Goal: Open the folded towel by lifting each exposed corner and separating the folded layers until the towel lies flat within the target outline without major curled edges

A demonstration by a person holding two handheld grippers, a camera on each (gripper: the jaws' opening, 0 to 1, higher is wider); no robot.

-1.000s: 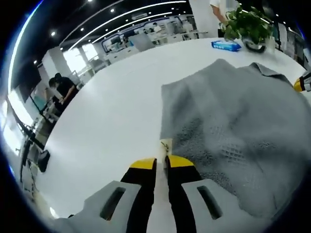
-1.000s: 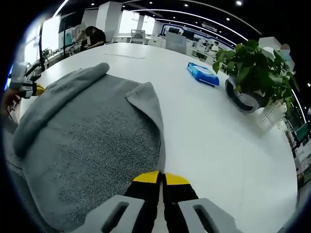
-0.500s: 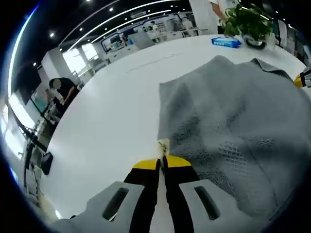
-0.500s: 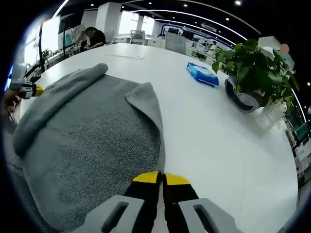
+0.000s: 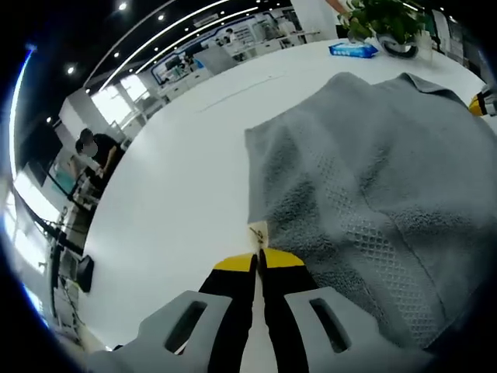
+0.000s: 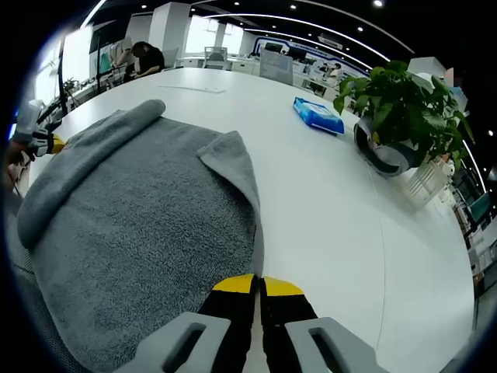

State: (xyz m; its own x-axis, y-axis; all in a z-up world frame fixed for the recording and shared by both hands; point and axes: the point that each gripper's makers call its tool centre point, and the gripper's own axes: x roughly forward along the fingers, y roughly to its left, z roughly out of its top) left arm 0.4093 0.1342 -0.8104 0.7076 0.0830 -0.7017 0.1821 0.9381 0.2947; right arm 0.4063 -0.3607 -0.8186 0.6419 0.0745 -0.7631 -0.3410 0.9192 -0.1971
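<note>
The towel (image 5: 365,179) runs out of sight past the right and lower edges in the left gripper view, so its near corners by that claw cannot be seen. In the right gripper view its lower left part is cut off the same way. Whatever the table (image 6: 326,202) carries beneath the cloth is covered. The blue packet (image 6: 318,115) far ahead of the right claw is too small to read.
</note>
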